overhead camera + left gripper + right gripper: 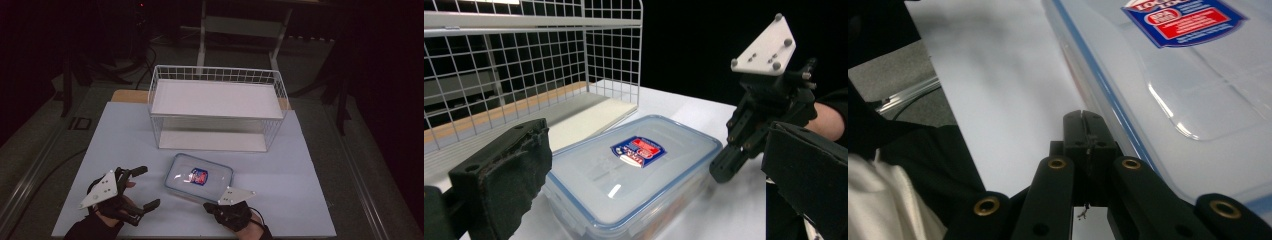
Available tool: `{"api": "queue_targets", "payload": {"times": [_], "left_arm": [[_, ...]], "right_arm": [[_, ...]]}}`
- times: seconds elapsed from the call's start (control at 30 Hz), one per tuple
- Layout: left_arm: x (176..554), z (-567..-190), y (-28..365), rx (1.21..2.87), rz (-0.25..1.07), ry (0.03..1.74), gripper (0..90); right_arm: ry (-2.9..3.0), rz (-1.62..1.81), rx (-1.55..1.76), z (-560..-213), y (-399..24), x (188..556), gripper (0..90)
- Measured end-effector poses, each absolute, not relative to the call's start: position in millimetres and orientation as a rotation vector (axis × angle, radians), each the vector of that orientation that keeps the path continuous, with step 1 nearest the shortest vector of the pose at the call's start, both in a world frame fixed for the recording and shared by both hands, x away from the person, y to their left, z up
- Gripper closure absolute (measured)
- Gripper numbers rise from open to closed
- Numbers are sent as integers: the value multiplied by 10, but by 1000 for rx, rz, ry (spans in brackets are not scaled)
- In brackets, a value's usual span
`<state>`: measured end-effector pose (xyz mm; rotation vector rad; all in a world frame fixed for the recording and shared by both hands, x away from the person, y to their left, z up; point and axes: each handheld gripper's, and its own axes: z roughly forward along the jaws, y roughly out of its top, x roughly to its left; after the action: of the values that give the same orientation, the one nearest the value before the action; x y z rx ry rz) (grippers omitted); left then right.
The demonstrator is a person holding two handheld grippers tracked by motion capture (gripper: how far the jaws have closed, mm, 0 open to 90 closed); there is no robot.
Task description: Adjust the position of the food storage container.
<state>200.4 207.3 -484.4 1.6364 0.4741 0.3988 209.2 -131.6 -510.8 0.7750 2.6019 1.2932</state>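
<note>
At the bottom of the high view, the left gripper (141, 188) stands wide open with nothing between its jaws. The right gripper (212, 204) is closed on nothing, its tip against the near edge of the one plastic box (199, 178), lower centre. A push could skid the box sideways off line. Farther back stands one wire shelf (218, 107).

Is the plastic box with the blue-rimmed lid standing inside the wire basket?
No, the box lies on the table in front of the basket.
</note>
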Motion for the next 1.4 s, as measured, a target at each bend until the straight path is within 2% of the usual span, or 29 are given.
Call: {"api": "queue_targets", "payload": {"times": [1.0,1.13,1.23,1.3,1.33,1.4], "left_arm": [[2029,-4863,2043,1652,390,491,0],[2032,-4858,2029,1652,380,502,0],[2029,-4846,1977,1672,381,505,0],[2032,-4854,1952,1688,387,503,0],[2039,-4857,1943,1702,391,510,0],[2054,-4858,1929,1710,387,524,0]], "right_arm": [[2492,1320,885,-5067,-1666,2275,897],[2476,1371,841,-5003,-1670,2241,847],[2424,1435,781,-4885,-1725,2214,674],[2429,1471,746,-4833,-1759,2217,442],[2425,1497,746,-4813,-1784,2221,378],[2416,1553,740,-4796,-1842,2229,178]]}}
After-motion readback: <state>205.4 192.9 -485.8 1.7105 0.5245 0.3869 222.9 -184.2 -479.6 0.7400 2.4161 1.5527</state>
